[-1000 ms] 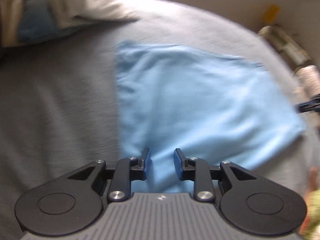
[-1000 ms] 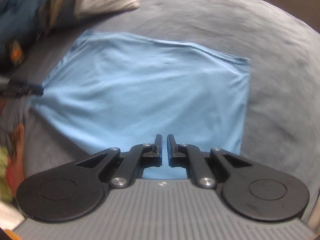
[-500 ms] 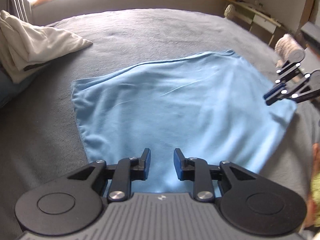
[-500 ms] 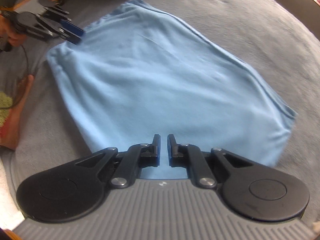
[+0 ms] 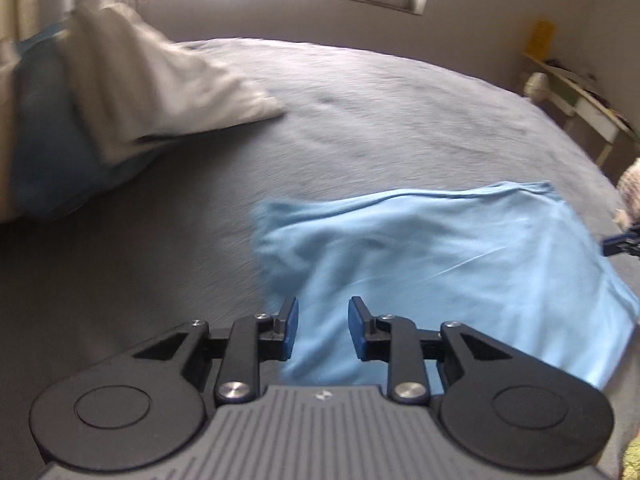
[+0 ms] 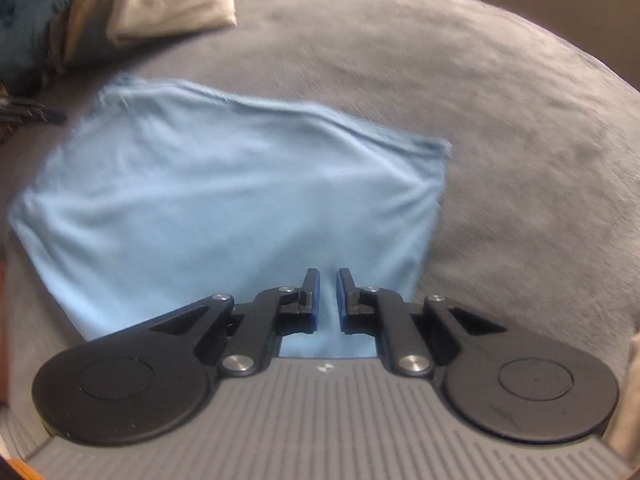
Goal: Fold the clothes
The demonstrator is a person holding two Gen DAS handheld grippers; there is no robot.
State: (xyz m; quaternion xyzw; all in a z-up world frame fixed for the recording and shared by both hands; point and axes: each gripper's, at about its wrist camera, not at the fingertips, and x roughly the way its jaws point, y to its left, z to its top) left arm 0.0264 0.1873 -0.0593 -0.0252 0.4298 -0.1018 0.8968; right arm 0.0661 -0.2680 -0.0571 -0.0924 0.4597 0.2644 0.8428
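Observation:
A light blue folded garment (image 5: 440, 264) lies flat on the grey bed; it also shows in the right wrist view (image 6: 224, 208). My left gripper (image 5: 322, 322) is open and empty, above the garment's near left edge. My right gripper (image 6: 327, 294) has a narrow gap between its jaws, holds nothing, and hovers over the garment's near right part. The right gripper's tip shows at the far right of the left wrist view (image 5: 622, 240); the left gripper's tip shows at the left of the right wrist view (image 6: 32, 114).
The grey bed cover (image 5: 360, 120) spreads all around the garment. A white folded cloth (image 5: 160, 92) on a dark blue pillow (image 5: 52, 160) lies at the back left; both show in the right wrist view (image 6: 168, 0). A shelf (image 5: 580, 96) stands at right.
Both views swung: the left gripper shifted left so the garment sits more to its right. The right gripper's jaws opened slightly. The garment stays flat on the bed.

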